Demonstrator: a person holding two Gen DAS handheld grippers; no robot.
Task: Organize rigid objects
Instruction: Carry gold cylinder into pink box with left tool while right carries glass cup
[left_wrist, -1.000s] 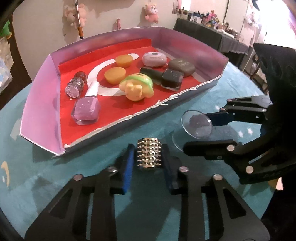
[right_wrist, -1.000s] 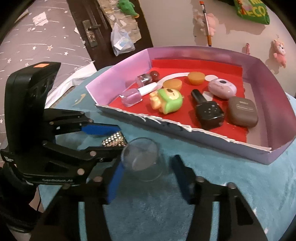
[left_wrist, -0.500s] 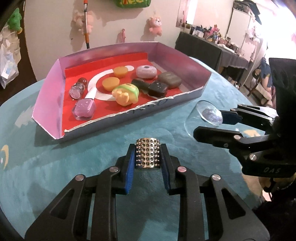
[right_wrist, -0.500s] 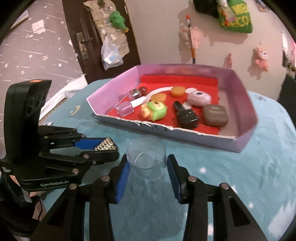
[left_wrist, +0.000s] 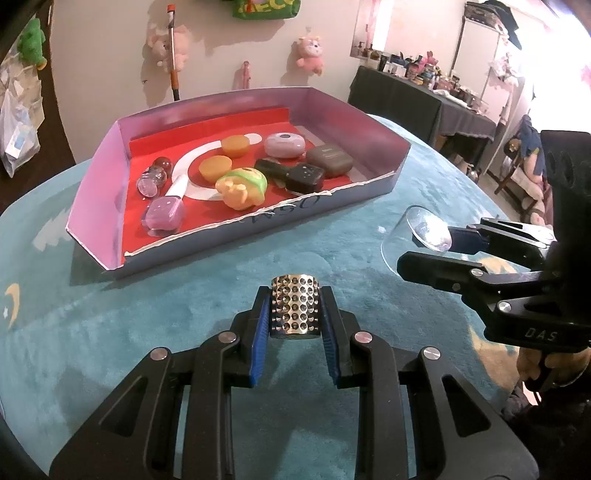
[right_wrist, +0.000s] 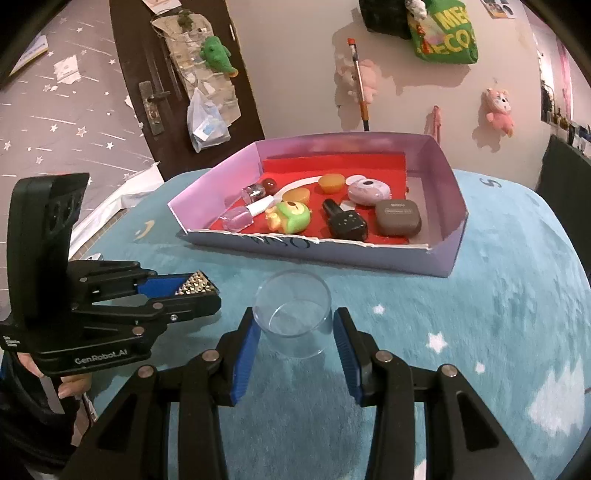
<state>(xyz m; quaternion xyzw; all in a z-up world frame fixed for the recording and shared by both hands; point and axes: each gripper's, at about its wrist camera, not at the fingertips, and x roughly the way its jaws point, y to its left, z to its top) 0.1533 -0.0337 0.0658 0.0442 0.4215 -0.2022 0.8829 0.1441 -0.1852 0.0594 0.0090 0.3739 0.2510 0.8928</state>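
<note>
My left gripper (left_wrist: 294, 314) is shut on a studded silver cylinder (left_wrist: 294, 305), held above the teal cloth; it also shows in the right wrist view (right_wrist: 195, 286). My right gripper (right_wrist: 293, 328) is shut on a clear plastic cup (right_wrist: 292, 318), which also shows in the left wrist view (left_wrist: 415, 236). Both are in front of the purple box (left_wrist: 236, 225) with a red floor, which holds nail polish bottles, a green and yellow toy (left_wrist: 242, 186), orange cups and small cases.
The teal star-patterned cloth (right_wrist: 480, 332) covers the round table. The box (right_wrist: 447, 258) stands at the far side. A dark door and a wall with hanging plush toys lie behind. A cluttered dark table is at the far right.
Both grippers closed on their objects, lifted them off the cloth and drew back from the box, which now looks farther away in both views.
</note>
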